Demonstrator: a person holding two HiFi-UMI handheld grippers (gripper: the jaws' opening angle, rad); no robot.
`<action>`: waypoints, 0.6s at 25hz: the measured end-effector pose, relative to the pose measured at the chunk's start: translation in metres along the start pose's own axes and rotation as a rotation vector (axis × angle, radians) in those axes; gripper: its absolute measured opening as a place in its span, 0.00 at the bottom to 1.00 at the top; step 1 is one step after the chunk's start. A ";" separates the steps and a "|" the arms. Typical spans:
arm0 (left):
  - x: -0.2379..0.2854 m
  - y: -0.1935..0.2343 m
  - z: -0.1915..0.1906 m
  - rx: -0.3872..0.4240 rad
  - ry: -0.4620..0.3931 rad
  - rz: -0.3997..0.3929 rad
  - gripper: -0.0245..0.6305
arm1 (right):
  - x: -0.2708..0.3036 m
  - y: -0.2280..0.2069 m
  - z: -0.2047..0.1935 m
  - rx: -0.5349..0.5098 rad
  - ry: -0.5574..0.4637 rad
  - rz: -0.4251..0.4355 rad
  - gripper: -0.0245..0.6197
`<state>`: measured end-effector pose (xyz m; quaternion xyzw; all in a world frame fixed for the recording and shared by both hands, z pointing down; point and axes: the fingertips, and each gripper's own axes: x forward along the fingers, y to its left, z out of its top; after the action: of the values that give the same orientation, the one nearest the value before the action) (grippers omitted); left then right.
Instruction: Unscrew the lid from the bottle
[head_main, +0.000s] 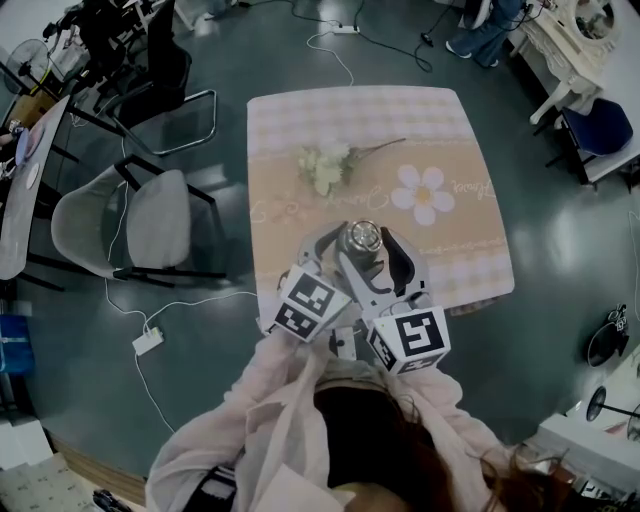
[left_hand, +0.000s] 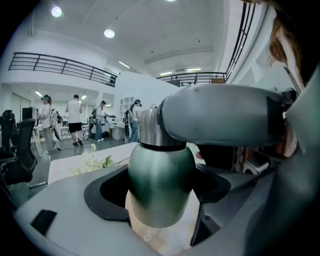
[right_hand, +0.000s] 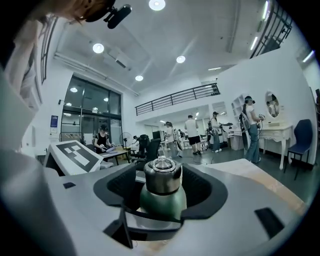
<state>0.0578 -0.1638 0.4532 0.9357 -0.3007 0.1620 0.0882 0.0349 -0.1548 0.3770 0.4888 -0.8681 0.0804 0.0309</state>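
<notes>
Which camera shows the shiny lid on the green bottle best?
The right gripper view: the lid shows whole, top and side. The left gripper view shows only part of its side; the head view only its top.

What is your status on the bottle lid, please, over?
Left tool clamped on green bottle. Right tool open around lid, not gripping. Lid on. Flowers lie apart behind, nothing in the way.
</notes>
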 end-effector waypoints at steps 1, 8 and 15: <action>0.000 0.000 -0.001 0.005 0.003 0.001 0.62 | 0.001 0.000 0.000 -0.004 0.001 -0.005 0.50; 0.000 0.000 -0.002 0.016 0.005 -0.005 0.62 | 0.002 -0.006 0.002 -0.025 0.004 -0.007 0.42; -0.001 -0.001 0.001 0.026 0.004 -0.012 0.62 | 0.001 -0.005 0.004 -0.034 -0.001 0.064 0.42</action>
<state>0.0579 -0.1633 0.4519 0.9382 -0.2928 0.1672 0.0777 0.0388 -0.1591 0.3740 0.4601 -0.8847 0.0664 0.0361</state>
